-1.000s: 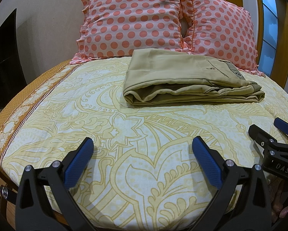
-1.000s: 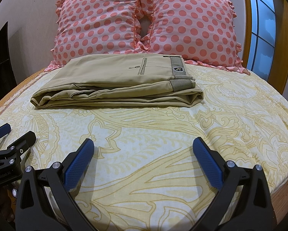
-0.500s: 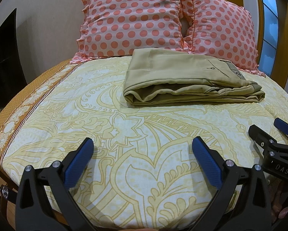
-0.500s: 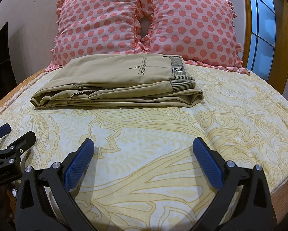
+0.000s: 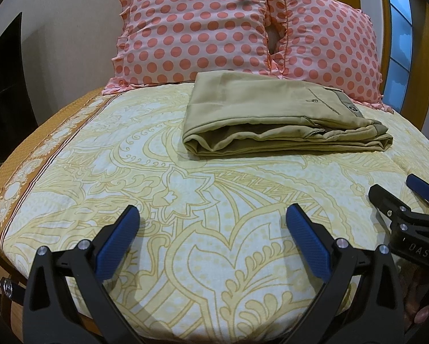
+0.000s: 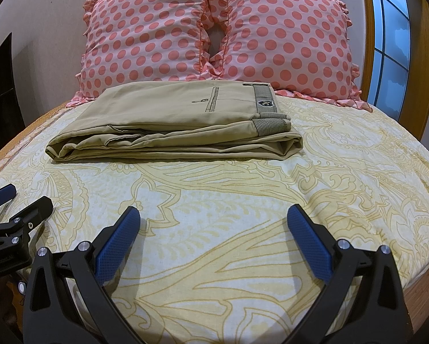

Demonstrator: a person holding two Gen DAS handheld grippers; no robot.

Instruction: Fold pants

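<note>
Khaki pants (image 5: 274, 117) lie folded in a flat stack on the bed, in front of the pillows; they also show in the right wrist view (image 6: 180, 126) with the waistband on the right. My left gripper (image 5: 213, 229) is open and empty, held low over the sheet well short of the pants. My right gripper (image 6: 214, 229) is open and empty too, also short of the pants. Each gripper shows at the edge of the other's view: the right one (image 5: 397, 192) and the left one (image 6: 19, 200).
The bed has a yellow patterned sheet (image 5: 145, 177), also seen in the right wrist view (image 6: 343, 177). Two pink polka-dot pillows (image 6: 214, 34) stand against the wall at the head. A window (image 6: 392, 43) is at the right, a dark panel (image 5: 5, 91) at the left.
</note>
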